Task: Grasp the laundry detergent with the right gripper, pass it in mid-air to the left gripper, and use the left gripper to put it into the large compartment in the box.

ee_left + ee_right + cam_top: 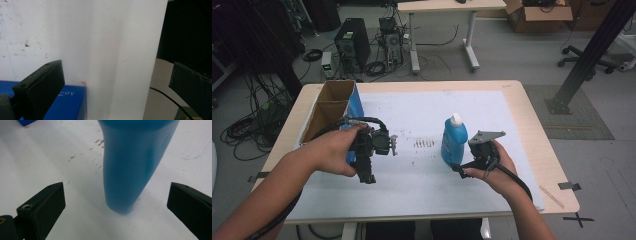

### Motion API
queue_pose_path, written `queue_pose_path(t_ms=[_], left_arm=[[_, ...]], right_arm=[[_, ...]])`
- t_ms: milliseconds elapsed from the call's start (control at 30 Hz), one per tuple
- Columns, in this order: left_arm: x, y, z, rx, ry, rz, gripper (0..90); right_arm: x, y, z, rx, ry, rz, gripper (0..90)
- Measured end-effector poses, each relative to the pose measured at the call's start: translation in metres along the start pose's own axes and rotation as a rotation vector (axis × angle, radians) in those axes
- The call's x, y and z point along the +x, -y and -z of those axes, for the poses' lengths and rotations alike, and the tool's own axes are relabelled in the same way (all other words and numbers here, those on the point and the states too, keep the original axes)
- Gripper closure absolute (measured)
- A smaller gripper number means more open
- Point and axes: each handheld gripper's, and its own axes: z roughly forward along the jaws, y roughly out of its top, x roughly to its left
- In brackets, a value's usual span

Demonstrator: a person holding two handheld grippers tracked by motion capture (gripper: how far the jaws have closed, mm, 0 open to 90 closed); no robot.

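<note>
At the left of the worktop (532,150) stands an open cardboard box (332,107) with a blue outer side. In my left hand-held gripper's view a corner of that blue side lies just beside one jaw, with small white print on it that looks like "5.0" followed by characters too small for me to read. My left hand-held gripper (373,150) is just right of the box, over the white sheet (412,180) that covers most of the worktop; its jaws stand wide apart and hold nothing.

Near the middle of the sheet there is a patch of small dark scuff marks (424,143).

To the right of those marks stands the blue bottle (454,140), upright on the sheet, with a white cap and a body full of blue liquid. From my right hand-held gripper's view its side is smooth, and I can make out no label or writing there.

My right hand-held gripper (462,167) sits just near and to the right of the bottle. Its jaws are spread wide, one on each side of the bottle's base, with clear gaps to both.
</note>
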Motion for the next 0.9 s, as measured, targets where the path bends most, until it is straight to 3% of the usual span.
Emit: queue_pose_path(t_ms=[167, 400, 533, 767, 900], left_arm=[[-0.001, 0.0, 0.001, -0.001, -0.001, -0.002, 0.2], [-0.003, 0.0, 0.002, -0.007, -0.005, -0.005, 0.2], [-0.004, 0.0, 0.001, -0.014, -0.003, -0.006, 0.2], [-0.006, -0.001, 0.002, -0.015, -0.007, -0.01, 0.2], [-0.006, 0.0, 0.003, -0.013, -0.006, -0.01, 0.2]], right_arm=[[0.004, -0.001, -0.008, -0.054, 0.064, -0.074, 1.5], [0.008, -0.001, -0.018, -0.094, 0.109, -0.106, 1.6], [0.012, -0.001, -0.026, -0.14, 0.169, -0.141, 1.3], [0.012, 0.002, -0.036, -0.163, 0.21, -0.171, 1.3], [0.01, 0.007, -0.04, -0.217, 0.262, -0.196, 0.9]])
